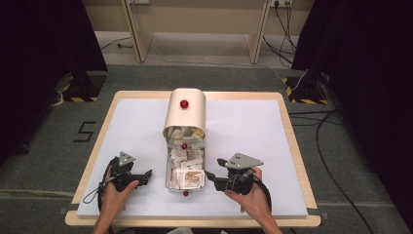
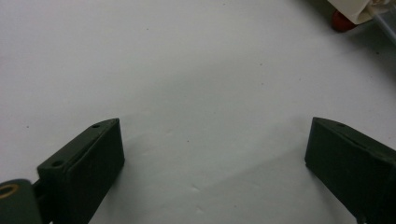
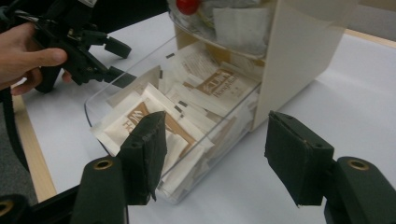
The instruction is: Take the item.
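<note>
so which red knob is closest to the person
The red knob on the front end of the pulled-out clear drawer; the other two sit farther back, one mid-drawer, one on the cream housing.

Dispenser box (image 1: 184, 113) stands mid-desk (image 1: 243, 131), its drawer (image 1: 169, 170) pulled out toward the person, packets (image 1: 187, 176) inside. Left tongs (image 1: 144, 177) lie left of drawer, right tongs (image 1: 210, 176) right; both near, apart.

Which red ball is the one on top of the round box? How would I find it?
Look at the white table and find the cream box with the curved lid in its middle. The red ball sits on that lid, at the far end. Two more red knobs lie lower, by the clear drawer of packets; this is the biggest and farthest.
</note>
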Demonstrator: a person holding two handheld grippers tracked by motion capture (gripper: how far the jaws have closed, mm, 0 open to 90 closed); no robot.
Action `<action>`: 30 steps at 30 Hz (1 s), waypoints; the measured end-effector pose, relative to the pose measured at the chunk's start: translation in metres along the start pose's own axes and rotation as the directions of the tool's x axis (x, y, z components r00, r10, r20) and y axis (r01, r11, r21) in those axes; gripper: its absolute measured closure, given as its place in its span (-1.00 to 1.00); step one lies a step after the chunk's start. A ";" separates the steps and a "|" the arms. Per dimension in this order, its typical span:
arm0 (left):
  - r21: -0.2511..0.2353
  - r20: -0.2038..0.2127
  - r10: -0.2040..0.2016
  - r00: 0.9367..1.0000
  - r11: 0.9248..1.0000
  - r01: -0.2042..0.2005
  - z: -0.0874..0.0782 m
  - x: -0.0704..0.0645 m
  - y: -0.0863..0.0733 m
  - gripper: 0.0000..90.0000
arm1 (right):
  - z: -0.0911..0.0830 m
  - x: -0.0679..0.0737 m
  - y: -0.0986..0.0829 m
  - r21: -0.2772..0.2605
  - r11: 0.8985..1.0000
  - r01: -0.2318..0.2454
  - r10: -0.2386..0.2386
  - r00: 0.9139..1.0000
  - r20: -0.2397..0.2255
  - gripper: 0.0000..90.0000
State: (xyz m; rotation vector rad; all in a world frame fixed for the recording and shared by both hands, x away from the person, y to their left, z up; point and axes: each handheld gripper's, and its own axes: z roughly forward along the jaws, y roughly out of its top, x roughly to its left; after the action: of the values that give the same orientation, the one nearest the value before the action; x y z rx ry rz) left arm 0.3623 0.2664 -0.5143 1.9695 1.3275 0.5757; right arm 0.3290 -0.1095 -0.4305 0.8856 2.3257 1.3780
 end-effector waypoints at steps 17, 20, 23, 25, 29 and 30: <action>-0.001 0.000 0.000 1.000 1.000 0.000 0.000 0.000 0.000 -0.91 | 0.021 0.019 0.005 0.022 0.999 0.036 -0.034 0.996 -0.081 -0.06; 0.000 0.000 0.000 1.000 1.000 0.000 0.000 0.000 0.000 -0.92 | 0.024 0.021 0.006 0.021 0.999 0.037 -0.035 0.995 -0.093 -0.04; 0.000 -0.001 0.000 1.000 1.000 0.000 0.000 0.000 0.000 -0.92 | 0.031 0.022 0.006 0.020 0.999 0.040 -0.038 0.994 -0.106 0.00; -0.001 -0.001 -0.001 1.000 1.000 0.001 0.000 0.000 0.000 -0.92 | 0.032 0.023 0.005 0.023 0.999 0.040 -0.038 0.993 -0.110 0.00; -0.001 -0.003 0.000 1.000 1.000 0.000 0.000 0.000 0.000 -0.92 | 0.039 0.023 0.002 0.035 0.998 0.048 -0.044 0.992 -0.115 0.02; -0.002 -0.003 0.000 1.000 1.000 0.000 0.000 0.000 0.000 -0.92 | 0.041 0.023 0.001 0.038 0.998 0.042 -0.038 0.993 -0.115 0.02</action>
State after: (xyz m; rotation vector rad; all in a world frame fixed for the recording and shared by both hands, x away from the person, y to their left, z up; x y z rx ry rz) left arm 0.3623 0.2661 -0.5144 1.9679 1.3285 0.5795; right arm 0.3333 -0.0665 -0.4484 0.7862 2.4506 1.4043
